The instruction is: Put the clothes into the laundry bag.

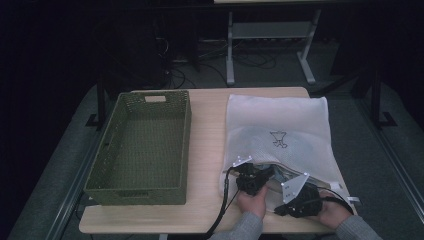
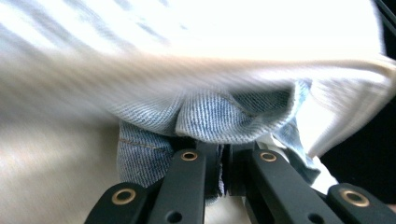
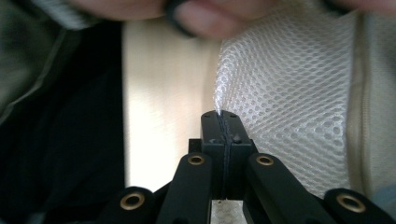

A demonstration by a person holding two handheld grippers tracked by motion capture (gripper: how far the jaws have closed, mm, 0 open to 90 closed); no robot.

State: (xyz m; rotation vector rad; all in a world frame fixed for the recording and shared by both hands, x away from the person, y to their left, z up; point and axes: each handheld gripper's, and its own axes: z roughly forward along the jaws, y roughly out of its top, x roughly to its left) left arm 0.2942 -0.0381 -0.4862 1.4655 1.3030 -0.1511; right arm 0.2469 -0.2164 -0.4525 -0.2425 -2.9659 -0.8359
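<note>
The white mesh laundry bag [image 1: 280, 130] lies on the bench [image 1: 207, 150] right of the empty green basket [image 1: 142, 145]. Left gripper [image 2: 224, 161] clamps denim [image 2: 219, 114] at the bag's mouth; right gripper [image 3: 225, 123] pinches the mesh. Extraction has barely begun.

the basket [image 1: 140, 145] sat on the table's [image 1: 207, 150] left half, the mesh bag [image 1: 280, 130] lay on the right, denim [image 2: 224, 114] was in its near opening, both grippers were at that near edge.
</note>
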